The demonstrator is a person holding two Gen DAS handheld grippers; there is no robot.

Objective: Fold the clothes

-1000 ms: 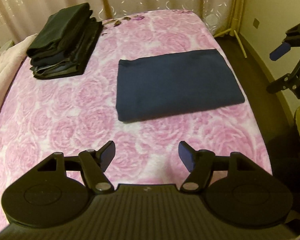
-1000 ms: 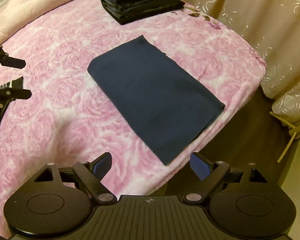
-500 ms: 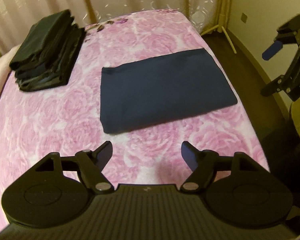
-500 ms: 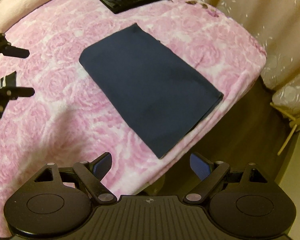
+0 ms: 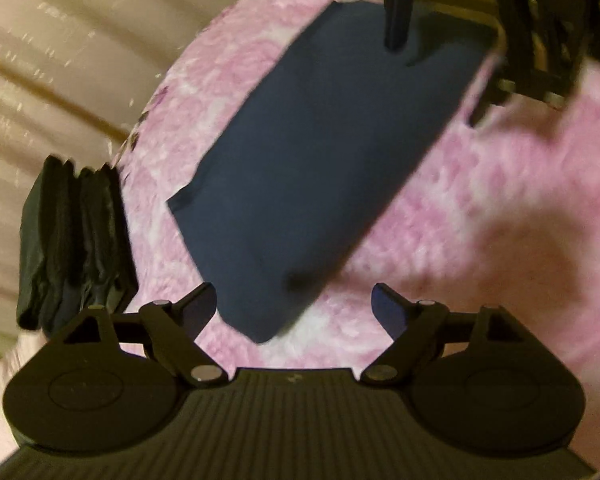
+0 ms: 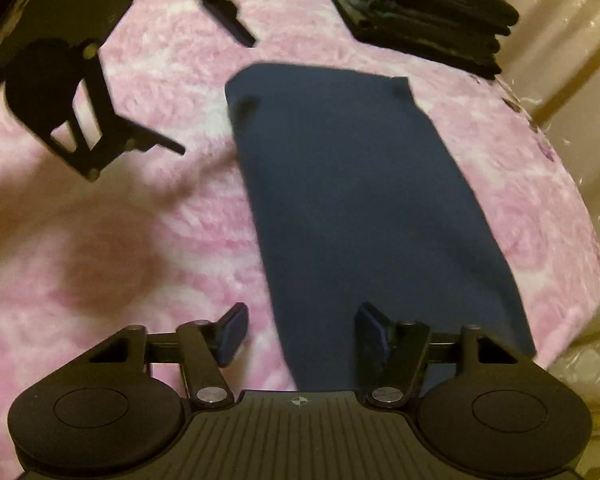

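While we look along the left gripper (image 5: 294, 306), its jaws stand wide apart with nothing between them, hanging above the near short end of a folded navy cloth (image 5: 320, 160). That cloth lies flat on a pink flowered blanket (image 5: 480, 208) and runs slantwise away from us. At its far end we see the right gripper (image 5: 444, 52), one blue-padded finger (image 5: 396, 12) pointing down over the cloth; whether it touches the fabric we cannot tell. At the left stands a stack of dark folded clothes (image 5: 76, 240), apart from the navy cloth and close to a pale curtain (image 5: 60, 80). The picture is blurred, so fine creases are lost.

From the right wrist, we see our right gripper (image 6: 298, 332) with jaws also wide and empty. The right-hand finger (image 6: 374, 332) sits over the navy cloth (image 6: 360, 208), the left-hand one over the blanket (image 6: 140, 220) just beside the cloth's edge. The cloth stretches away from us toward the stack of dark clothes (image 6: 424, 12) at the top, with a strip of blanket between them. The left gripper (image 6: 216, 92) hangs at the upper left, jaws spread, near the cloth's far left corner. The curtain (image 6: 572, 40) fills the right edge.
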